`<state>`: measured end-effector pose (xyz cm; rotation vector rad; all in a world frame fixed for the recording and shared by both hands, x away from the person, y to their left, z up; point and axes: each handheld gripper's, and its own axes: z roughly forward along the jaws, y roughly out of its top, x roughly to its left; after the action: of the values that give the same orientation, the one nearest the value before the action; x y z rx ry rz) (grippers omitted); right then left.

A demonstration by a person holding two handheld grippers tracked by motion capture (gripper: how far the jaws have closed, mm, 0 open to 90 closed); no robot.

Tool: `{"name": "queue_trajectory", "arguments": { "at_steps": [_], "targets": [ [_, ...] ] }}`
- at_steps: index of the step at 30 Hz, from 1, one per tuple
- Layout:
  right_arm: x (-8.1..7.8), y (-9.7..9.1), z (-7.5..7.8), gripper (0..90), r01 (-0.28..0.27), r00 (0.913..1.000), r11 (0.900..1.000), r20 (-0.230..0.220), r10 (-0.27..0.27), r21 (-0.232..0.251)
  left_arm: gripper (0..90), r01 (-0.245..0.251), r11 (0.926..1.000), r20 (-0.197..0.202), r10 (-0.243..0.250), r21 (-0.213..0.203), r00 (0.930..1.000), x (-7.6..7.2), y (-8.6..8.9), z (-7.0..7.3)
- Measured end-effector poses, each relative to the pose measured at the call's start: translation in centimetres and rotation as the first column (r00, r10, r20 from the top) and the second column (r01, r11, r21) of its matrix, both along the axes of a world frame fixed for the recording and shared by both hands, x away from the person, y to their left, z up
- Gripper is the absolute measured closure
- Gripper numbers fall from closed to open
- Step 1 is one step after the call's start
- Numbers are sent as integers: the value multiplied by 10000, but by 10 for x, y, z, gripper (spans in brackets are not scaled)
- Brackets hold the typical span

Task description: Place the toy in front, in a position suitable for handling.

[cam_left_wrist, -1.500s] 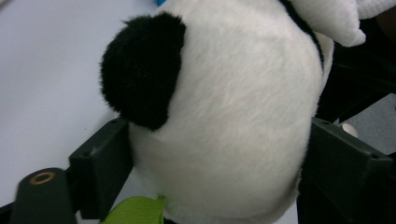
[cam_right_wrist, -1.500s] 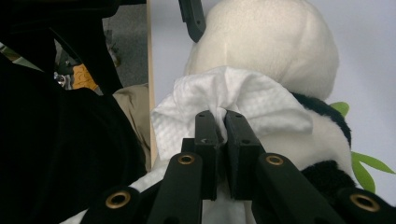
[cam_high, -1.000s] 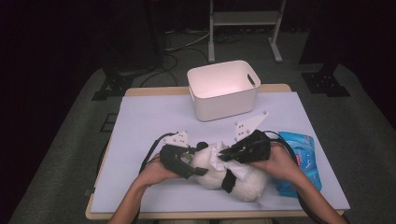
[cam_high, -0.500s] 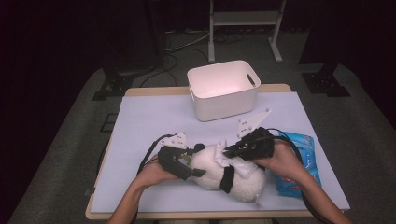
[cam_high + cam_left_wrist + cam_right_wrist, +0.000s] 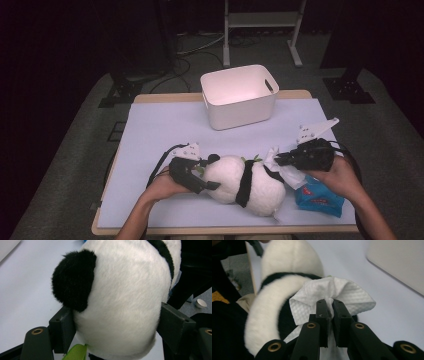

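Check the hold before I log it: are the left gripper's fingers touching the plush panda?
Touching. The left gripper view shows both fingers pressed into the plush panda.

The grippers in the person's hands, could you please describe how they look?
Both are black. The left gripper and right gripper each carry a pale grey three-cornered plate on top and trail a black cable. Up close, the blocky black jaws have brass-coloured rivets at their pivots. The forearms show no sleeves.
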<state>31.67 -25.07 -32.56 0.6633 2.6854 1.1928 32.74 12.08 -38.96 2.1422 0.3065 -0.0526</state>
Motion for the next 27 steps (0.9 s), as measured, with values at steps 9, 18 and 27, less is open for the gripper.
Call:
{"name": "queue_trajectory", "arguments": {
  "at_steps": [9,18,27],
  "targets": [
    [1,-8,-5,828,-13,9996,9989,-275,25,469,229,-39,9999,-5,39,97,10000,0,1,-1],
    [-3,15,-1,827,-760,9965,9941,-281,784,771,229,-102,9999,-74,102,26,9999,0,1,-1],
    [3,66,6,824,-1942,9804,9801,-262,1954,406,229,-53,10000,79,52,62,10000,-2,-1,2]
  ]
}}
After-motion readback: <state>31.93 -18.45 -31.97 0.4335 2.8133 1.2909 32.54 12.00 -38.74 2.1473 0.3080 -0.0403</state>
